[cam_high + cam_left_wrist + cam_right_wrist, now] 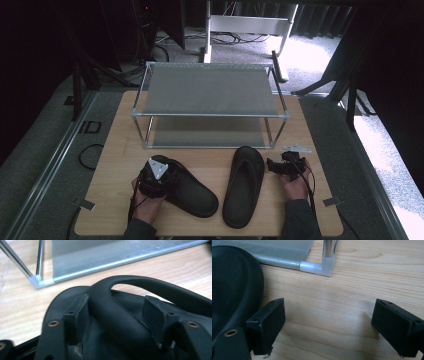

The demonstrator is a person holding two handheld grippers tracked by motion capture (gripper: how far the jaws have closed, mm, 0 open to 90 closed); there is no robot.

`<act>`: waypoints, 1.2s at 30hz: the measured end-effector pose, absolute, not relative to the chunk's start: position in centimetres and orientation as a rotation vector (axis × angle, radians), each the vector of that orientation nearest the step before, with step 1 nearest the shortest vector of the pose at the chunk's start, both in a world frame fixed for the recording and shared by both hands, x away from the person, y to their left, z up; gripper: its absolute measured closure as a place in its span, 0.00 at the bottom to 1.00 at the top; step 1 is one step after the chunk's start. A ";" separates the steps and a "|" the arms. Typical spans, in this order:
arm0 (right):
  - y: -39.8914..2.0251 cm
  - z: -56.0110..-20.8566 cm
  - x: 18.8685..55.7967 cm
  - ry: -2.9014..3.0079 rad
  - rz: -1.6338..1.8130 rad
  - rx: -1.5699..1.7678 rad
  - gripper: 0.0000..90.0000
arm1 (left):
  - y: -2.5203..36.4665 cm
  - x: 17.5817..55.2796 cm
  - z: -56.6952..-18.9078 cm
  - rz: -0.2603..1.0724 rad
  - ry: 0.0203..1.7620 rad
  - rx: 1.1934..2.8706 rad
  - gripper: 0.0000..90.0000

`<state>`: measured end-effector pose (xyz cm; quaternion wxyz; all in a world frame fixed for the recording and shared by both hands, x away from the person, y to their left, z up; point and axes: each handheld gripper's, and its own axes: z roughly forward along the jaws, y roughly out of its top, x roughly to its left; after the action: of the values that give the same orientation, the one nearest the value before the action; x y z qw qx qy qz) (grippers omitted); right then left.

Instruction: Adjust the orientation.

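Black left sandal (187, 187) strap is sitting between the left gripper (117, 315) fingers, seemingly clenching it. Right gripper (327, 327) fingers are released, waiting at three o'clock of the right sandal (243, 185); lifting toward the twelve-o'clock shoe rack (210, 114) probably follows.

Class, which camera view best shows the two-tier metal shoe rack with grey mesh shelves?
The high view: the whole two-tier metal shoe rack appears, both shelves and all posts. The left gripper view shows a lower corner and shelf edge; the right gripper view, one corner foot.

— Footwear, black? 
— Two: one sandal (187, 187), another sandal (244, 185).
— Shelving? 
— One two-tier rack (210, 116), at the table's (115, 165) far edge.
— Tables? 
— One.
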<state>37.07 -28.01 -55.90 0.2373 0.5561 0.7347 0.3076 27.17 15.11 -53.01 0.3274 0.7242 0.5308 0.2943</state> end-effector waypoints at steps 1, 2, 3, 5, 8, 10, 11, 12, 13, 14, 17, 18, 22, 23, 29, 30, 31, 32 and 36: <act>-28.0 -55.9 37.1 2.014 0.843 1.524 0.13 | 15.2 27.4 -53.0 0.771 1.390 1.899 0.48; -28.0 -55.9 37.1 2.014 0.843 1.525 0.13 | 15.3 27.8 -53.0 0.774 1.393 1.893 0.49; -28.0 -55.9 37.1 2.014 0.843 1.524 0.13 | 15.3 27.8 -53.0 0.774 1.393 1.893 0.51; -28.0 -55.9 37.1 2.014 0.843 1.524 0.13 | 15.5 28.1 -52.9 0.777 1.407 1.883 0.53; -28.0 -55.9 37.0 2.015 0.844 1.524 0.13 | 15.6 27.6 -53.0 0.719 1.457 1.840 0.40; -28.0 -55.9 37.0 2.016 0.845 1.523 0.13 | 15.6 26.8 -53.1 0.678 1.462 1.824 0.36; -27.9 -55.9 37.0 2.014 0.843 1.523 0.13 | 15.6 26.3 -53.1 0.659 1.460 1.819 0.30; -27.9 -55.9 37.0 2.014 0.842 1.524 0.13 | 15.5 25.7 -53.1 0.648 1.456 1.821 0.27; -27.9 -55.9 37.0 2.015 0.842 1.523 0.13 | 15.5 25.2 -53.1 0.644 1.454 1.825 0.22; -27.9 -55.9 37.0 2.015 0.842 1.523 0.13 | 15.4 24.7 -53.2 0.632 1.451 1.820 0.20; -27.9 -55.9 37.0 2.015 0.842 1.522 0.13 | 15.0 23.5 -53.4 0.611 1.437 1.843 0.17; -27.9 -55.9 37.0 2.015 0.842 1.522 0.14 | 14.8 23.3 -53.5 0.602 1.432 1.850 0.17; -28.1 -55.7 36.9 2.016 0.864 1.504 0.33 | 14.0 23.3 -53.9 0.599 1.419 1.891 0.17; -28.2 -55.6 37.0 2.020 0.864 1.503 0.37 | 13.9 23.4 -54.0 0.613 1.432 1.901 0.18; -28.8 -54.9 37.4 2.010 0.926 1.507 0.62 | 13.6 23.6 -54.2 0.609 1.414 1.935 0.36; -28.7 -54.7 37.5 2.010 0.936 1.494 0.63 | 13.5 23.6 -54.1 0.612 1.412 1.941 0.37; -28.6 -54.5 37.7 2.009 0.937 1.479 0.63 | 13.6 23.7 -54.1 0.604 1.413 1.942 0.39; -28.5 -54.3 37.8 2.009 0.932 1.461 0.63 | 13.7 23.8 -54.0 0.596 1.413 1.944 0.40; -28.1 -53.7 38.5 1.998 0.943 1.441 0.60 | 13.7 23.9 -53.9 0.604 1.419 1.945 0.47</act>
<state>38.46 -28.11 -53.73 0.2492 0.5292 0.7335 0.3461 23.91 13.74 -53.92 0.3236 0.7413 0.5410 0.2304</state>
